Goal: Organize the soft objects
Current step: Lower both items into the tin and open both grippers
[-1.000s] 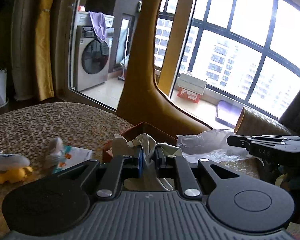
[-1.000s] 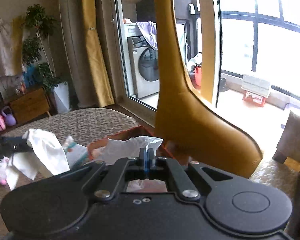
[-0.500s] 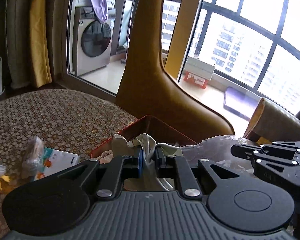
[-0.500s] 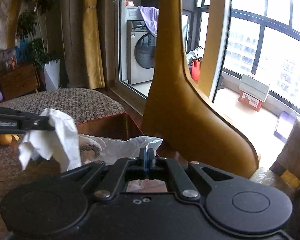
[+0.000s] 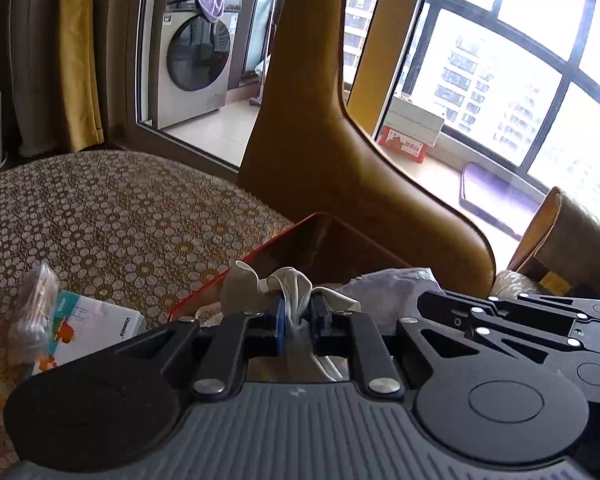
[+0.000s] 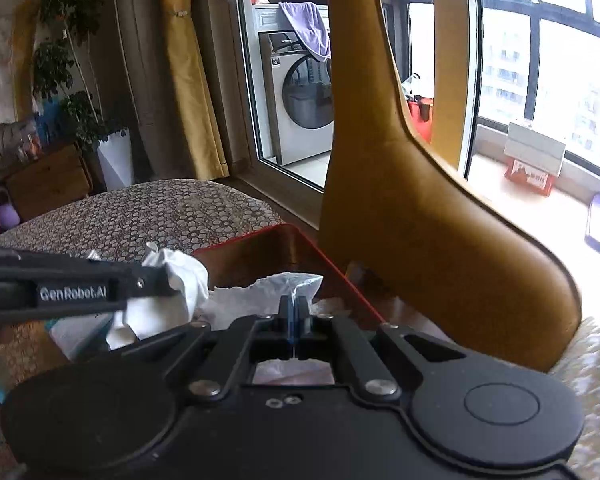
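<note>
White cloth [image 5: 296, 300]: pinched in the left gripper [image 5: 298, 320], bunched into a knot above the fingertips with its tail hanging below; it hangs over the near edge of the red box [image 5: 340, 240].
Left gripper: jaws clamped on the cloth, with a wad of fabric between the pads; in the right wrist view it reaches in from the left with the cloth [image 6: 168, 292] drooping at its tip.
Clear plastic bag [image 6: 268, 292]: crumpled and thin, gripped by the right gripper [image 6: 294, 320] at its upper fold, just above or inside the box opening [image 6: 260, 256]; I cannot tell whether its lower part rests on the box floor.
Right gripper: jaws pressed nearly together on the bag film, with only a sliver between the pads.
Handling, cloth: looks light, limp and easily compressed; it should not slip, but it will drape and snag on the box rim, so a hold at a gathered bunch suits it.
Handling, bag: very light, slick and crinkly; it probably springs back after release, so a grip on a doubled fold is safer than one on a single layer.
Box: red-rimmed with brown inner walls, standing on the patterned tablecloth [image 5: 100, 208] beside the yellow chair back [image 5: 320, 120].
Elsewhere on the table: a tissue pack [image 5: 96, 328] and a small wrapped bundle [image 5: 32, 312] lie left of the box, apart from it.
Judgement: both soft items seem about to go into the box; release should be low, inside the walls.
</note>
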Demonstrator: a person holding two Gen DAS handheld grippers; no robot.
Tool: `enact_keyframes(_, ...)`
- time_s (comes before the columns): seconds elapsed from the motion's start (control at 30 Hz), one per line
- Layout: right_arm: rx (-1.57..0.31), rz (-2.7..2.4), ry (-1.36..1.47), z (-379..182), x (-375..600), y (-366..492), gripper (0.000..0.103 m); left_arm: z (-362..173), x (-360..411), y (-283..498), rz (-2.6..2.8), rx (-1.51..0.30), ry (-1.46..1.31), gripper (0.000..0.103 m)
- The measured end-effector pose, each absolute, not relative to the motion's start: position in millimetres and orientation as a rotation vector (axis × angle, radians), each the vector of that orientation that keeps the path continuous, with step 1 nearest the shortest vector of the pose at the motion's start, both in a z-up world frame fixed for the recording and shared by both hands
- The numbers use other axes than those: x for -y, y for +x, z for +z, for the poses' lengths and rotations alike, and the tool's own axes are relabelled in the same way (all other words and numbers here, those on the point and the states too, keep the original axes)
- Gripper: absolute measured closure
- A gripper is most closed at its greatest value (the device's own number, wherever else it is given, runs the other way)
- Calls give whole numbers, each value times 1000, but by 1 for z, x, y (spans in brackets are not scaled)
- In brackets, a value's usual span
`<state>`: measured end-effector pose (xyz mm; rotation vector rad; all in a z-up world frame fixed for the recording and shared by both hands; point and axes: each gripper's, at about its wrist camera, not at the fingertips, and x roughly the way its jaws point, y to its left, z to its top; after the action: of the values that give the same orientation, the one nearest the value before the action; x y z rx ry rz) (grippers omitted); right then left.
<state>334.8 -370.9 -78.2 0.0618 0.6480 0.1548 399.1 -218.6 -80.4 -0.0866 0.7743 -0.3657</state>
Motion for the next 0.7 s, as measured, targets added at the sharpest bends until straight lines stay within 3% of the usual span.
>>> enact_keyframes(0.4,-723,151,59,-105,374,347,102,-108,226,403,-386,-833,-46,91)
enact_keyframes(0.7,-737,174,29,-104,373,344,82,-112,228,401,-368,-847,-17,90)
